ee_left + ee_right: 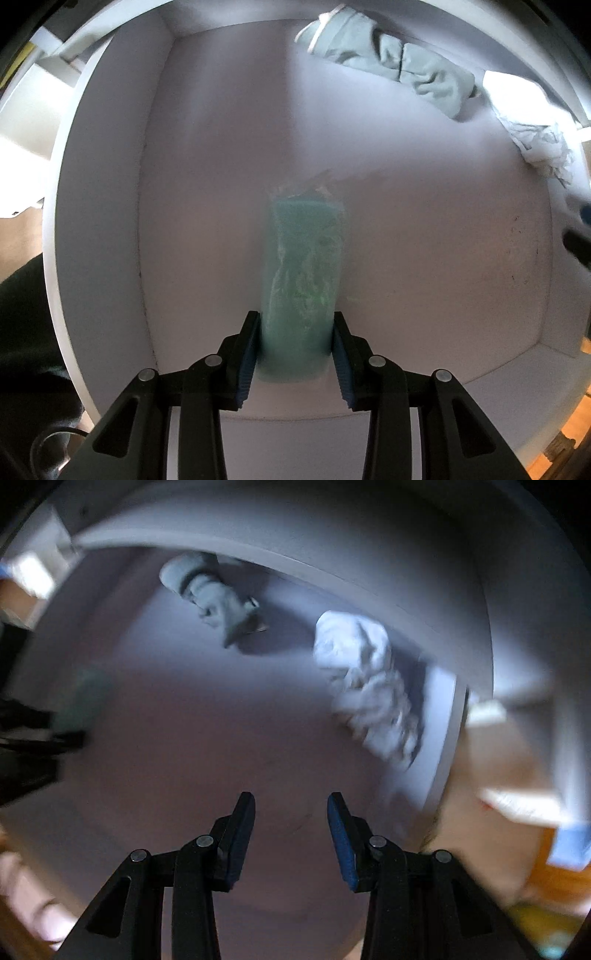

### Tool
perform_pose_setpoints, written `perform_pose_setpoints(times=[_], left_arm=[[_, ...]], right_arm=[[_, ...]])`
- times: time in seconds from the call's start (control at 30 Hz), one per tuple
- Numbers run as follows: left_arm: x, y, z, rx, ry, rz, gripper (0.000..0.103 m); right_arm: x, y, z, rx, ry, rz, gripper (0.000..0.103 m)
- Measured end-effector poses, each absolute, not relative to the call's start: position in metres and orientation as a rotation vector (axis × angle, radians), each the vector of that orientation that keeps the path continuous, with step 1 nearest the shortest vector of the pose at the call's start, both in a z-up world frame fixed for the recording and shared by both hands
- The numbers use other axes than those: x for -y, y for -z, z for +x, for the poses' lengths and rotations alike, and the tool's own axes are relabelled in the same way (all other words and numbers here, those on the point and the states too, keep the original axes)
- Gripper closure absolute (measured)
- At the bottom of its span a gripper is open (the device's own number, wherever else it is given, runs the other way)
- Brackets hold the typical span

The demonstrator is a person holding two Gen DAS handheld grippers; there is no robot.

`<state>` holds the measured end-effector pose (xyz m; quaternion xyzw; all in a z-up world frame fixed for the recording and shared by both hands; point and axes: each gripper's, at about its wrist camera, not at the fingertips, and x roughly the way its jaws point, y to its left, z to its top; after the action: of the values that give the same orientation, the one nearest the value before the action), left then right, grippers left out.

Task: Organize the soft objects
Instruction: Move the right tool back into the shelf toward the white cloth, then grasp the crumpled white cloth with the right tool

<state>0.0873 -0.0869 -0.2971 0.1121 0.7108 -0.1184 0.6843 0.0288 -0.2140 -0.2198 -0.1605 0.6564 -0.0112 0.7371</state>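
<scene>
My left gripper [295,325] is shut on a teal sponge in clear wrap [303,273], held over the floor of a white shelf compartment [424,295]. A grey-green folded cloth [391,62] lies at the back of the compartment and shows in the right wrist view [210,590] too. A crumpled white cloth [539,144] lies at the right; it also shows in the right wrist view [369,686]. My right gripper [291,808] is open and empty above the shelf floor. The left gripper with the sponge [85,698] shows blurred at the left edge.
The compartment's left wall [110,184] and its back wall [240,74] enclose the space. The shelf's front edge [443,391] runs below the left fingers. An upper shelf board [332,535] hangs above. A wooden floor [498,760] lies outside to the right.
</scene>
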Motion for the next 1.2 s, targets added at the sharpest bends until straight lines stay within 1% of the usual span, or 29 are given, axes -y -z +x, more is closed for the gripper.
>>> perform_pose_setpoints(times=[0.1,0.23,0.3,0.47,0.73,0.83,0.93,1.0,1.07,1.13,1.2], left_arm=[[0.085,0.296,0.094,-1.596,0.251,0.231,0.065],[0.085,0.296,0.104,-1.601,0.242,0.223,0.065],[0.085,0.297,0.105,-1.596,0.236,0.220,0.065],[0.085,0.298,0.101,-1.583,0.235,0.217,0.065],[0.084,0.299,0.099,-1.549,0.216,0.201,0.065],[0.087,0.301,0.096,-1.546,0.213,0.199,0.065],[0.089,0.300,0.097,-1.552,0.218,0.192,0.065],[0.081,0.302,0.091,-1.553,0.218,0.183,0.065],[0.078,0.304,0.091,-1.555,0.215,0.178,0.065],[0.077,0.305,0.092,-1.558,0.209,0.175,0.065],[0.079,0.307,0.090,-1.561,0.206,0.180,0.065]], right_arm=[[0.208,0.233,0.040,-1.398,0.035,-0.498,0.062],[0.206,0.244,0.055,-1.355,0.036,-0.594,0.062],[0.209,0.247,0.063,-1.328,0.056,-0.640,0.060],[0.219,0.248,0.081,-1.303,0.075,-0.653,0.059],[0.224,0.243,0.088,-1.262,0.172,-0.750,0.059],[0.226,0.238,0.086,-1.265,0.181,-0.719,0.059],[0.238,0.247,0.097,-1.305,0.175,-0.656,0.059],[0.242,0.251,0.104,-1.302,0.171,-0.661,0.052],[0.245,0.255,0.109,-1.315,0.161,-0.666,0.050],[0.250,0.254,0.111,-1.328,0.156,-0.632,0.051],[0.254,0.252,0.112,-1.353,0.159,-0.626,0.056]])
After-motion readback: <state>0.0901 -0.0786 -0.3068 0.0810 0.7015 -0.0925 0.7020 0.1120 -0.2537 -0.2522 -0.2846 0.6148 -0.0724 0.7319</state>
